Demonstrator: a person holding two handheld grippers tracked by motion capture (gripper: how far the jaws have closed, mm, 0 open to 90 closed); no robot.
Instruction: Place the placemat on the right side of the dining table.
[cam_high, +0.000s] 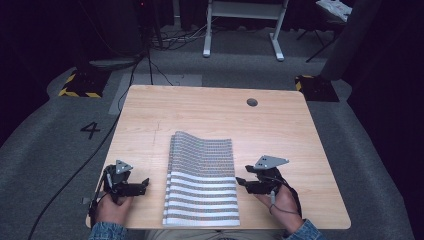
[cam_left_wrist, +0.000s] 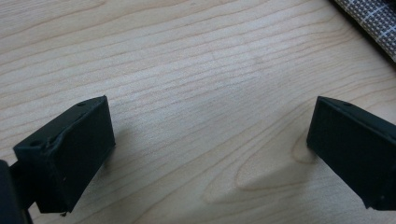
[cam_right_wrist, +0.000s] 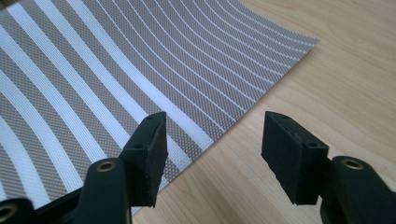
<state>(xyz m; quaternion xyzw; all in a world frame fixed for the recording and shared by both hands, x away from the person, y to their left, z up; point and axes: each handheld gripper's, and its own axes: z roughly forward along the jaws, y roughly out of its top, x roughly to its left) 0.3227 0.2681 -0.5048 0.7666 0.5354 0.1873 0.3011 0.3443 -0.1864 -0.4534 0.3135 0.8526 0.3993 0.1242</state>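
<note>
A grey cloth with white stripes (cam_high: 202, 180) lies folded on the wooden table (cam_high: 210, 107), reaching the near edge, with its far end slightly raised. My left gripper (cam_high: 144, 186) rests on the table to the cloth's left, pointing toward it. In the left gripper view, that gripper (cam_left_wrist: 210, 149) stands open over bare wood, with a corner of the cloth (cam_left_wrist: 373, 18) at the top right. My right gripper (cam_high: 241, 183) hovers at the cloth's right edge. In the right gripper view, this gripper (cam_right_wrist: 212, 154) is open above the edge of the cloth (cam_right_wrist: 116, 70), gripping nothing.
A round cable hole (cam_high: 252, 102) sits in the table's far right part. A black cable (cam_high: 75, 175) runs across the grey floor on the left. White desk legs (cam_high: 240, 30) and yellow-black striped blocks (cam_high: 80, 85) stand beyond the table.
</note>
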